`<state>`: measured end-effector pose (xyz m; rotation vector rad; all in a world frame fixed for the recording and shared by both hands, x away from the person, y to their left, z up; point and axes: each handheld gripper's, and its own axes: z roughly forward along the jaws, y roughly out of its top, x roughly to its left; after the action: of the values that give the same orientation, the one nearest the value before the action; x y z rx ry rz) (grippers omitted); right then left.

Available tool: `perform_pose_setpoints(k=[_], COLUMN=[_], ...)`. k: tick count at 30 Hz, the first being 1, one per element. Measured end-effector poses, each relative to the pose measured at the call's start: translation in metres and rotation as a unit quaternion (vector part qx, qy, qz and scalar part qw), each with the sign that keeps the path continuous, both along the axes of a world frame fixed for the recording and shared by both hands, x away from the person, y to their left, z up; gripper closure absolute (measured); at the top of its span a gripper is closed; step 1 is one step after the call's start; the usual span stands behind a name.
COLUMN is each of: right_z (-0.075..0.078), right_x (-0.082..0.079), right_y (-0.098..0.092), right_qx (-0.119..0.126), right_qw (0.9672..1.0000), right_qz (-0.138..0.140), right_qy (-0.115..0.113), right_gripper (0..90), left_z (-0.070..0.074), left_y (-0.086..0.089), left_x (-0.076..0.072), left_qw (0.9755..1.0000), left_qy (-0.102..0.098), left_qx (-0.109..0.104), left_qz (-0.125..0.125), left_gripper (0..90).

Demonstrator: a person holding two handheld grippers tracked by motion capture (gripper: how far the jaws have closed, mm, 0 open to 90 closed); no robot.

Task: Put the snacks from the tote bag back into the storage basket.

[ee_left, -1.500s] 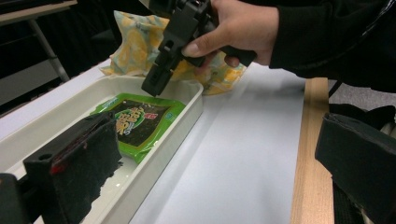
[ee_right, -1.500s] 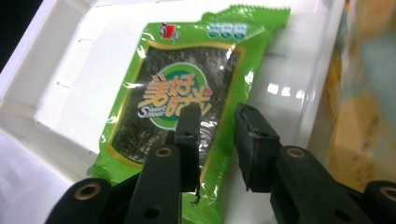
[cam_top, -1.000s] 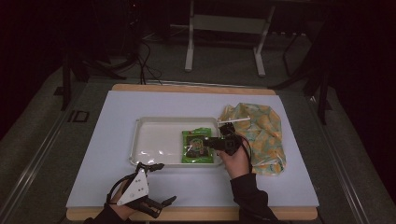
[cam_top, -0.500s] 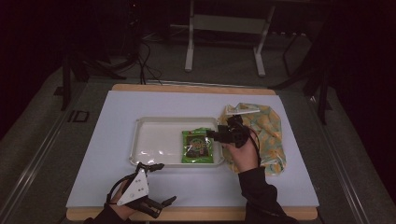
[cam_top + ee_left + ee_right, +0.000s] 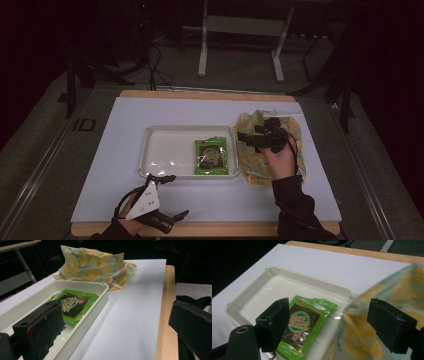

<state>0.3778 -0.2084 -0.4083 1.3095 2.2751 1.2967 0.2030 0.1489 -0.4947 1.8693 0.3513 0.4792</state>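
A green snack packet (image 5: 213,157) lies flat in the right end of a white tray (image 5: 165,150) at mid-table. The packet (image 5: 304,325) and the tray (image 5: 262,292) also show below my right gripper, and the packet (image 5: 72,302) lies beyond my left gripper. My right gripper (image 5: 246,141) hovers over the left edge of a yellow patterned bag (image 5: 290,131), pointing at the tray. Its jaws have just been opening and stand open with nothing gripped between them (image 5: 332,322). My left gripper (image 5: 176,196) rests open near the table's front edge, beside the tray (image 5: 82,312).
The yellow bag (image 5: 95,267) lies crumpled on the white mat (image 5: 125,125) right of the tray. A wooden table edge (image 5: 165,315) runs along the front. Metal stand legs (image 5: 240,50) and cables are on the floor behind the table.
My right gripper has opened off the green packet, leaving it in the tray, and has moved right and up over the bag's edge. The left gripper has stayed still.
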Motion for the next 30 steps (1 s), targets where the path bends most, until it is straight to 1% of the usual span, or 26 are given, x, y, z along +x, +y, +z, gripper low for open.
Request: perform_pose_setpoints(k=[1,3,4,6,7,9,13,19,24,30], right_z=[0.0,0.0,0.0,-0.001,-0.001,-0.003,-0.007,-0.009,-0.009,-0.014], right_x=[0.0,-0.001,-0.002,-0.003,-0.003,-0.003,-0.005,-0.011,-0.019,-0.026], right_y=[-0.003,-0.009,-0.011,-0.016,-0.016,-0.024,-0.032,-0.047,-0.059,-0.073], right_qx=[0.002,0.004,0.001,-0.007,-0.007,-0.01,-0.011,-0.006,-0.02,-0.028], right_qw=[1.0,1.0,0.9999,0.9997,0.9997,0.9996,0.9994,0.9986,0.997,0.9956], right_qz=[-0.002,-0.004,-0.005,-0.011,-0.011,-0.017,-0.024,-0.039,-0.051,-0.064], right_qy=[-0.002,-0.007,-0.009,-0.019,-0.019,-0.019,-0.022,-0.035,-0.056,-0.062], right_gripper=[14.7,14.0,14.1,14.1,14.1,14.0,14.0,14.1,14.1,14.3], left_z=[0.0,0.0,0.0,0.0,0.0,0.0,0.0,0.0,0.0,0.0], left_y=[0.0,0.0,0.0,0.0,0.0,0.0,0.0,0.0,0.0,0.0], left_x=[0.0,0.0,0.0,0.0,0.0,0.0,0.0,0.0,0.0,0.0], left_qw=[1.0,1.0,1.0,1.0,1.0,1.0,1.0,1.0,1.0,1.0], left_qy=[0.0,0.0,0.0,0.001,0.001,0.001,0.001,0.001,0.001,0.001], left_qx=[0.001,0.001,0.001,0.0,0.0,0.0,-0.001,-0.001,0.0,0.001], left_qz=[0.0,0.0,0.0,0.0,0.0,0.0,0.0,0.001,0.001,0.001], left_gripper=[0.5,0.5,0.5,0.5,0.5,0.4,0.5,0.5,0.5,0.5])
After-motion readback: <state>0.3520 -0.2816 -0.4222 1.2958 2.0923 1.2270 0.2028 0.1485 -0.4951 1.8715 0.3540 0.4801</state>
